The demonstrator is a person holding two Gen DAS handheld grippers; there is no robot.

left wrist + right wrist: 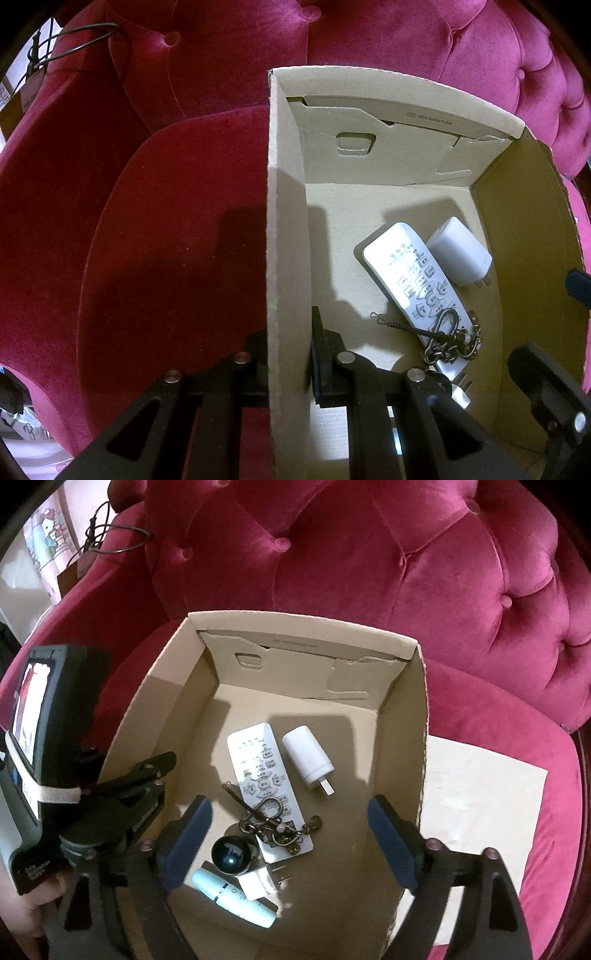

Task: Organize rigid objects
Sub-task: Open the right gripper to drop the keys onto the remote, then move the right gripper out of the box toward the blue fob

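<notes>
Left wrist view: left gripper (288,354) pinched left wall of cardboard box (286,221), steadying it on red velvet sofa (166,221). Right gripper (288,842) hovered over box, jaws spread, nothing between them. Judged step: release done; best lift straight up clear of contents, keep wall grip firm. Inside, near-centre: one remote control (264,775), one keychain (273,821), two white plug adapters (308,760), one dark lens (231,856), one pale tube (236,897).

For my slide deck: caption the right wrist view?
Open right hand-held gripper over a cardboard box holding a remote, charger and keychain.
</notes>
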